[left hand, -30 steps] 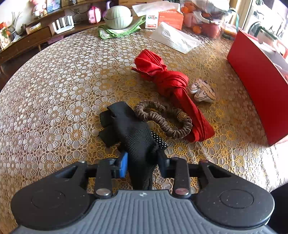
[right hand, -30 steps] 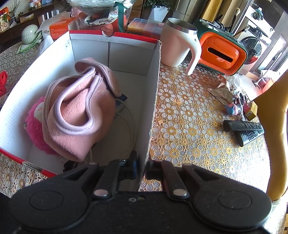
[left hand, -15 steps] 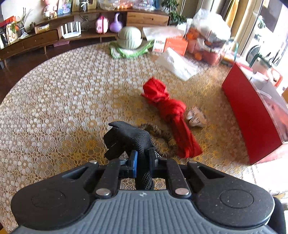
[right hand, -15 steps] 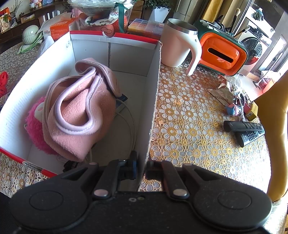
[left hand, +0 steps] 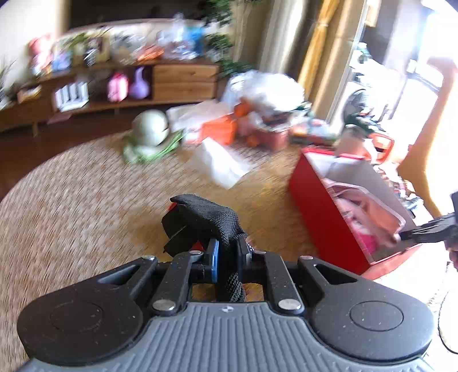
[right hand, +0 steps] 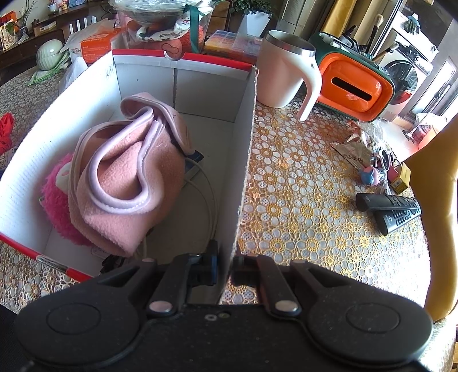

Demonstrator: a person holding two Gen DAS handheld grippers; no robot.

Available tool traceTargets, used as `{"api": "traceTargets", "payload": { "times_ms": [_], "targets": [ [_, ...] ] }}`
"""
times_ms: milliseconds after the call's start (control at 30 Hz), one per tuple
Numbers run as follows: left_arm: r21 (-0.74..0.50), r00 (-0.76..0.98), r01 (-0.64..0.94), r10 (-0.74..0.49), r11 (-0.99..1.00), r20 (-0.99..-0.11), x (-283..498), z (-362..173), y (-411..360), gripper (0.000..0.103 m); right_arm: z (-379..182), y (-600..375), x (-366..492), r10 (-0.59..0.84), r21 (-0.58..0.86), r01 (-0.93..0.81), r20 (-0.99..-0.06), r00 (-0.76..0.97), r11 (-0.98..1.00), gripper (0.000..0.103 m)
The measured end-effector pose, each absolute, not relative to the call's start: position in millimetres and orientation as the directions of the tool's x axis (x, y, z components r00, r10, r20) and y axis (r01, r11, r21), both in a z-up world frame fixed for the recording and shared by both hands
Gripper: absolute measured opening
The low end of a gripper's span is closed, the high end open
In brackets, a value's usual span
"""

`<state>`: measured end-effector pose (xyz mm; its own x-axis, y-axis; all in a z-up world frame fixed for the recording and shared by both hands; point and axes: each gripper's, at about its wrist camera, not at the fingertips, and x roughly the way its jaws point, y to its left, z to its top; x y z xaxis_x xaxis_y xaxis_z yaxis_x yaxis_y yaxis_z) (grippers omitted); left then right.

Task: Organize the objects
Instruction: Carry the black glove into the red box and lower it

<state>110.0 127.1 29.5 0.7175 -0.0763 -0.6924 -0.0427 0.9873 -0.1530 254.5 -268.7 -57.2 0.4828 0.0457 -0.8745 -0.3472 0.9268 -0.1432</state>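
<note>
Beyond the fingers [left hand: 213,259] in the left wrist view, blurred: a long low wooden sideboard [left hand: 183,81] with two drawers, standing against a pale wall [left hand: 34,23] and crowded with small ornaments. In front of it, dark brown floor [left hand: 71,137]. Up and to the right of the fingers, tall yellow curtains [left hand: 323,48] beside a bright glass door [left hand: 415,94], washed out by strong daylight. Below everything, a round table [left hand: 71,200] under a gold floral lace cloth. In the right wrist view, right of the fingers [right hand: 212,264], a mustard-yellow chair back [right hand: 438,214]; far up and right, a white washing machine [right hand: 406,68].
</note>
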Motion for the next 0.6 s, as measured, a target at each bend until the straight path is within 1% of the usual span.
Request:
{"api": "traceTargets", "payload": {
  "times_ms": [267, 600],
  "targets": [
    [-0.126, 0.741, 0.125, -0.177, 0.984, -0.648, 145.9, 59.4, 79.7, 0.011, -57.4, -269.0, 254.6, 0.046, -0.143, -0.347, -0.875, 0.483, 0.927, 0.007],
    [-0.089, 0.685, 0.310, -0.287, 0.947, -0.669, 192.0, 54.5, -1.7, 0.011, -57.9, -269.1, 254.8, 0.047, -0.142, -0.348, -0.874, 0.483, 0.927, 0.007]
  ]
}}
